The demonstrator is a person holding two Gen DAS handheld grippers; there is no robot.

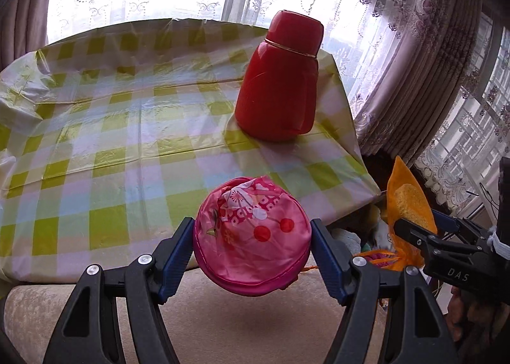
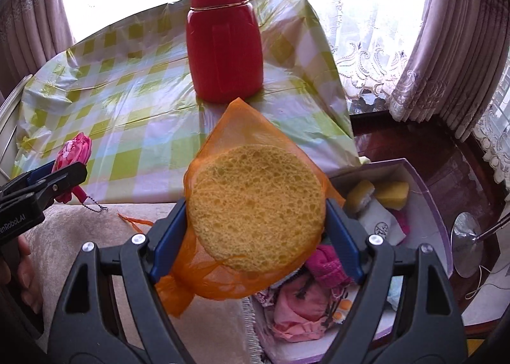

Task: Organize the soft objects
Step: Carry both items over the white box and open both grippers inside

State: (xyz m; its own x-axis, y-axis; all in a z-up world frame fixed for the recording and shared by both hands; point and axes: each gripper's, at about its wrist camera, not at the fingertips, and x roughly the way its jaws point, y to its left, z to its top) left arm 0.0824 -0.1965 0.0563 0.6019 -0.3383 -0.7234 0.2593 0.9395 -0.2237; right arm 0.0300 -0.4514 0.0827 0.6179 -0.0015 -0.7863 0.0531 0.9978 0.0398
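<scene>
Both grippers have something clamped right now. The left gripper (image 1: 252,249) has its blue pads pressed against either side of a round pink pouch (image 1: 253,234) with a cherry print, jaws spread about as wide as the pouch and holding it up just off the near edge of the table (image 1: 111,128). From the right wrist view you can see a little ball chain (image 2: 94,204) dangling off it.

The right gripper (image 2: 256,220) is closed on a round yellow sponge (image 2: 256,207) inside an orange mesh bag (image 2: 236,128), held in the air over the near right corner of the table, partly above an open box (image 2: 436,204) full of soft stuff: yellow sponges (image 2: 392,193), pink cloth (image 2: 299,309).

A red thermos (image 1: 280,80) stands upright on the checkered tablecloth (image 1: 79,172), well behind both.
</scene>
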